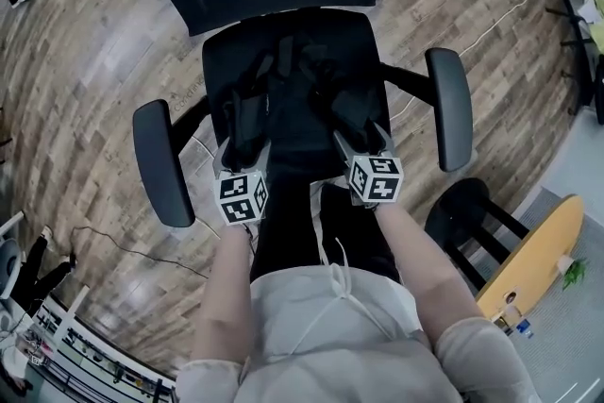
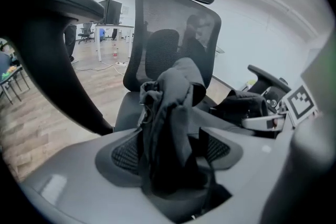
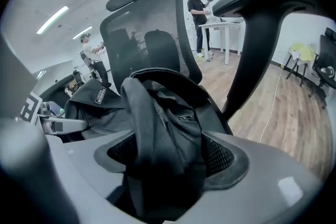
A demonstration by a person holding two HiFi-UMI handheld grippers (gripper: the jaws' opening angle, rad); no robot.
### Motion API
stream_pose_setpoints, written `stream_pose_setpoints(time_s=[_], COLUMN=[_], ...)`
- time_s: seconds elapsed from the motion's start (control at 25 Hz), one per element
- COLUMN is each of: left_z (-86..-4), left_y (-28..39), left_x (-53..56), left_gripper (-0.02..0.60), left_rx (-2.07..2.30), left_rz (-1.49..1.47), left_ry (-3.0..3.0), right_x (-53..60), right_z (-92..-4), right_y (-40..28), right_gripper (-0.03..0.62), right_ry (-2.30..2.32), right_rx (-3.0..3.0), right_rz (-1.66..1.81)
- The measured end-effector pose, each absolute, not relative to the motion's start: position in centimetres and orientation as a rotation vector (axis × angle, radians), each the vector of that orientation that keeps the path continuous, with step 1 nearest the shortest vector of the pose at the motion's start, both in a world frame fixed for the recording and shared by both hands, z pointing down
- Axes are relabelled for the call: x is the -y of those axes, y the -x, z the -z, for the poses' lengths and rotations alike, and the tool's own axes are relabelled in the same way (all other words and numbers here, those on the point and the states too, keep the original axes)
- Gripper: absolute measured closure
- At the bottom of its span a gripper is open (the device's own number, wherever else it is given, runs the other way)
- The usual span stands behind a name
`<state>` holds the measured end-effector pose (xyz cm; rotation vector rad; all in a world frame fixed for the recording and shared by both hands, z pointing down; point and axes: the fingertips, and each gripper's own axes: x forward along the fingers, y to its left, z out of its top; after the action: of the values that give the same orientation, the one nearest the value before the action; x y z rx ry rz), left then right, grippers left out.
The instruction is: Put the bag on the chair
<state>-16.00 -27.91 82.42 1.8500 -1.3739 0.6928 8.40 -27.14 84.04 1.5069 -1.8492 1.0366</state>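
Observation:
A black fabric bag (image 1: 294, 94) lies crumpled on the seat of a black mesh office chair (image 1: 226, 47). My left gripper (image 1: 247, 116) reaches down onto the bag's left side and my right gripper (image 1: 345, 111) onto its right side. In the left gripper view a bunched fold of the bag (image 2: 170, 107) stands up between the wide jaws of the left gripper (image 2: 168, 152), loose, with its mesh pads (image 2: 122, 153) showing. The right gripper view has another fold (image 3: 157, 128) between the spread jaws of the right gripper (image 3: 165, 157). Both grippers are open.
The chair's armrests (image 1: 162, 163) (image 1: 451, 107) flank my hands and its mesh backrest (image 2: 176, 34) rises behind the bag. A black stool (image 1: 462, 210) and a yellow board (image 1: 533, 252) stand at the right. Cables run over the wood floor. People (image 3: 199, 13) stand by desks beyond.

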Motion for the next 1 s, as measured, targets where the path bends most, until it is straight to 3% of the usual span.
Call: stream_pose_setpoints(time_s=[0.48, 0.56, 0.68, 0.72, 0.76, 0.8, 0.96, 1.0], left_z=[-77.6, -76.1, -73.6, -72.7, -71.8, -70.8, -67.2, -66.4], left_y=[15.4, 15.4, 15.1, 14.9, 14.7, 14.5, 14.0, 13.8], left_x=[23.7, 23.4, 23.5, 23.7, 24.1, 24.4, 25.7, 26.0], left_gripper=[0.237, 0.268, 0.361, 0.391, 0.413, 0.423, 0.564, 0.574], left_rx=[1.451, 1.468, 1.499, 1.505, 1.509, 1.515, 1.553, 1.555], left_rz=[-0.68, -0.701, -0.677, -0.651, -0.62, -0.589, -0.514, -0.512], left_ry=[-1.853, -1.858, -1.865, -1.869, -1.874, -1.877, -1.887, -1.895], right_x=[25.1, 25.0, 25.1, 25.2, 25.4, 25.6, 26.4, 26.7], right_z=[-78.3, -76.5, -73.8, -73.0, -72.2, -71.4, -68.6, -67.7], right_y=[-7.2, -7.1, -7.2, -7.4, -7.6, -7.7, -7.4, -7.4], right_gripper=[0.234, 0.263, 0.378, 0.436, 0.54, 0.579, 0.594, 0.594], right_ry=[-1.454, -1.454, -1.485, -1.51, -1.54, -1.566, -1.605, -1.609], right_rx=[1.94, 1.951, 1.965, 1.964, 1.963, 1.963, 1.986, 1.996], right_rz=[-0.877, -0.859, -0.832, -0.826, -0.825, -0.826, -0.827, -0.826])
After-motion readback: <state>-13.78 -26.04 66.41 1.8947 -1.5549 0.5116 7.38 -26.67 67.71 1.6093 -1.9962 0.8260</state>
